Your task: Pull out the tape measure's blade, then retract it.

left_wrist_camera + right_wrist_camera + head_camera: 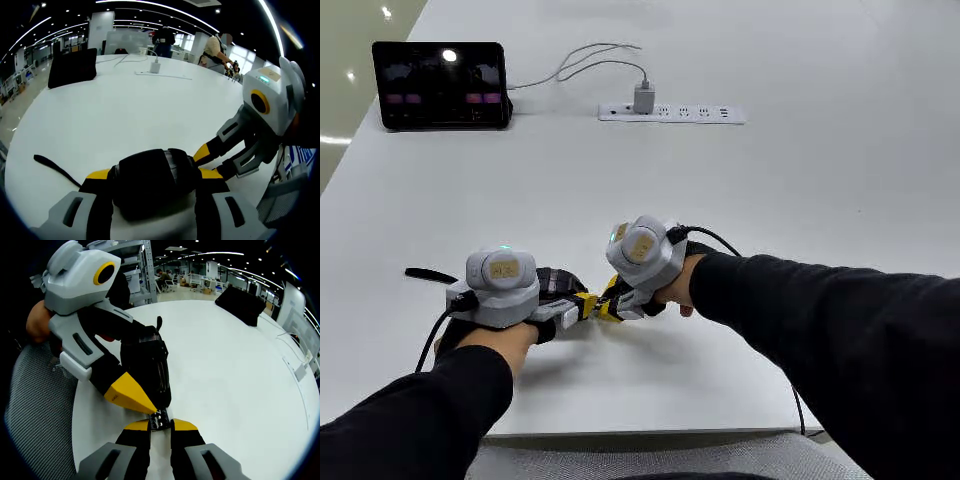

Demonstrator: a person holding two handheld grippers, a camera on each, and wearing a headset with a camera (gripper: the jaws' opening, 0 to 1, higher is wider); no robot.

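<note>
The left gripper (pixel 153 176) clasped the tape measure (pixel 150 192) between its jaws; the right gripper (pixel 160 426) pinched the blade tip (pixel 159 417).

left gripper (pixel 154 175) jaws clamped on both sides of black tape measure (pixel 150 192) | right gripper (pixel 212 161) enters from right; yellow tips at the case's front | black strap (pixel 52 167) trails left on white table (pixel 125 115) | far edge: dark tablet (pixel 72 67); power strip (pixel 165 75) with charger (pixel 155 66)

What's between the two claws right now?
The black tape measure: left claw grips its body, right claw pinches its blade tip, clearest in the right gripper view.
</note>
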